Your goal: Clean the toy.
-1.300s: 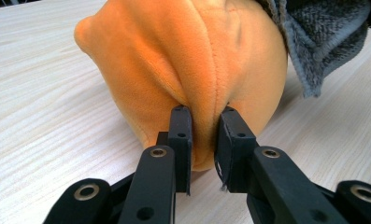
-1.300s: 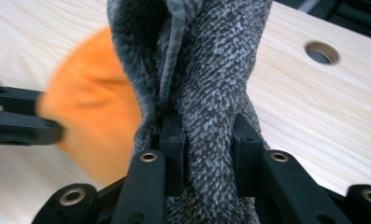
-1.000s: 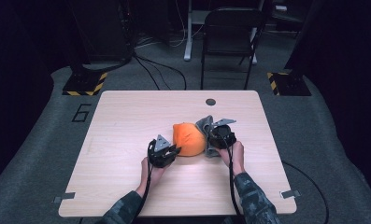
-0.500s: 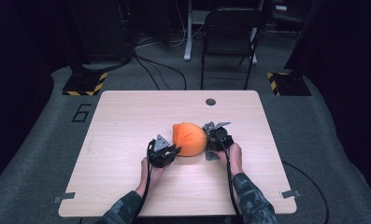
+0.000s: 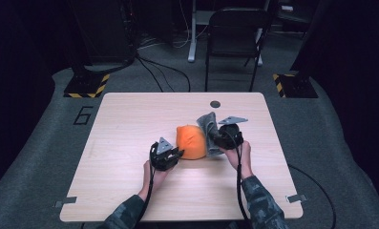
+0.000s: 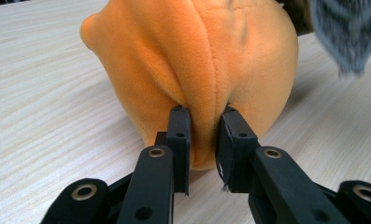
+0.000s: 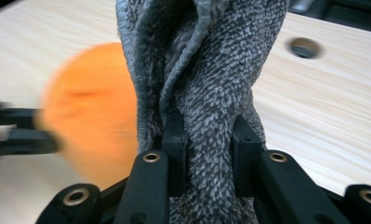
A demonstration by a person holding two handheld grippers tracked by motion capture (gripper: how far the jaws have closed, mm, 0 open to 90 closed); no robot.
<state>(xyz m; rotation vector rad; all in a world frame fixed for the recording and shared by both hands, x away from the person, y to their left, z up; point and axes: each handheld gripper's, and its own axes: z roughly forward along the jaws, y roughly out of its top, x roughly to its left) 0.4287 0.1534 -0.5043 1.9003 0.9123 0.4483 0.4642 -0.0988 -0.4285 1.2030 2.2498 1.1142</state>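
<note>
An orange plush ball-shaped thing [image 5: 191, 141] rests on the wooden table [image 5: 130, 119], near its middle. My left gripper [image 5: 173, 155] is at its near-left side, shut on a fold of the orange plush [image 6: 206, 93] that bulges between the pads. A grey textured cloth [image 5: 208, 125] hangs bunched at the plush's right side, lifted off the table. My right gripper [image 5: 216, 143] is shut on that grey cloth [image 7: 206, 93], which twists up between its jaws. The orange plush [image 7: 89, 112] is a blur to the left in the right gripper view.
A round hole [image 5: 215, 104] sits in the table near its far edge. A dark chair [image 5: 235, 43] stands beyond the table, and yellow-black striped bases [image 5: 87, 86] lie on the floor at both far corners. Cables trail across the floor.
My right gripper has risen with the grey cloth, which now stands up beside the plush instead of lying low against it. The left gripper and the orange plush have stayed put.
</note>
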